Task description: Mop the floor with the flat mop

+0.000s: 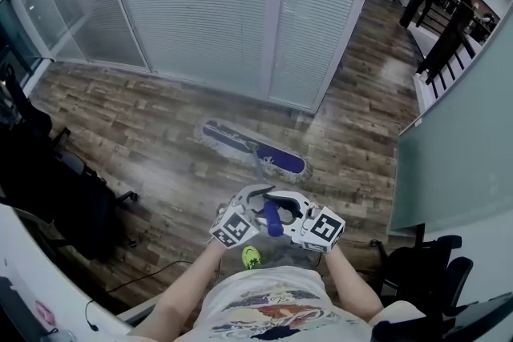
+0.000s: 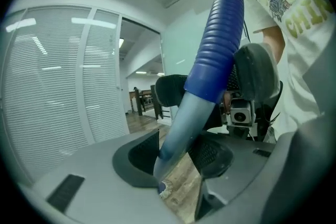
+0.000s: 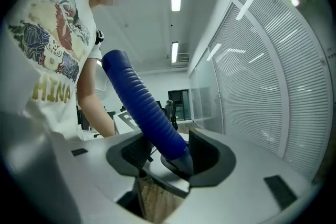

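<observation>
Head view: both forearms enter at bottom centre over a white printed shirt (image 1: pixel 272 308). The two grippers sit side by side on one pole.
Mop head (image 1: pixel 255 150): flat on the wooden floor (image 1: pixel 144 132) at centre frame. It lies diagonally from upper left to lower right, near the foot of the blind-covered glass partition (image 1: pixel 200 4).
Mop handle (image 1: pixel 273 219): runs from the mop head's lower-right end down-frame to the grippers. Its blue ribbed grip pokes up between them.
Left gripper (image 1: pixel 250 203): on the left side of the handle in the head view, marker cube facing the camera.
Left gripper view: left gripper (image 2: pixel 176 157) is clenched on the pale shaft just below the ribbed grip. Both dark pads bear on the pole. The mop handle (image 2: pixel 218 44) slants to the upper right of the frame, and floor planks show through the gap below.
Right gripper (image 1: pixel 295 208): on the right side of the handle in the head view, just beside the left one.
Right gripper view: right gripper (image 3: pixel 168 155) is clenched on the lower end of the ribbed grip, one pad on each side. The mop handle (image 3: pixel 142 99) slants to the upper left, toward the shirt.
Grip order: right gripper is on the blue grip, left gripper on the bare shaft right under it.
Surroundings: dark office chairs (image 1: pixel 72 196) at the left edge, more at lower right.
</observation>
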Available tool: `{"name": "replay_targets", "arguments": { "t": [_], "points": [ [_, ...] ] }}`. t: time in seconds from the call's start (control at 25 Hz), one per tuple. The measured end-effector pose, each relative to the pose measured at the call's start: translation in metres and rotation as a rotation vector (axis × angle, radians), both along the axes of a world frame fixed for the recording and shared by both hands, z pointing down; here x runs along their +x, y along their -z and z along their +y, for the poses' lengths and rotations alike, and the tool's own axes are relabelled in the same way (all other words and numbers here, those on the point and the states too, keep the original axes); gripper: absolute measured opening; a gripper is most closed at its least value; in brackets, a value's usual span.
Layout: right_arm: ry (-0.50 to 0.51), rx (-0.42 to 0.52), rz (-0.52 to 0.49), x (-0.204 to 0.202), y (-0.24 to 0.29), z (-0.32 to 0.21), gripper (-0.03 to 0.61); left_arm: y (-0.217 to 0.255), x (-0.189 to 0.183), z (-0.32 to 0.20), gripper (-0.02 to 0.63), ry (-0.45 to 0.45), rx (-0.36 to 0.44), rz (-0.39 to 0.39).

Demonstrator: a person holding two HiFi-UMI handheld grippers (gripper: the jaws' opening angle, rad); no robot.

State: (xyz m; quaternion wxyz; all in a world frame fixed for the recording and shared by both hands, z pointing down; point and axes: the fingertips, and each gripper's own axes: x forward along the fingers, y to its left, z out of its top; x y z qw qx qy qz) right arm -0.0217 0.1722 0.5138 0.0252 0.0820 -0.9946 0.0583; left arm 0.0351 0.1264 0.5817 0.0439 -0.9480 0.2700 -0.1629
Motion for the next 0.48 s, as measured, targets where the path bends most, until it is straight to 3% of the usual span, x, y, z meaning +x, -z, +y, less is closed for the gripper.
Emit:
{"name": "replay_targets", "arguments": {
  "t": [0.16,0.48],
  "points": [
    [-0.016,-0.01,0.013,0.02,-0.007,0.034,0.213,-0.004,0.02,0.034,0.164,0.006,-0.031,0.004],
    [-0.032,-0.014,0.039,0.074,-0.007,0.105,0.213,0.0,0.073,0.104,0.164,0.069,-0.085,0.111]
  ]
}}
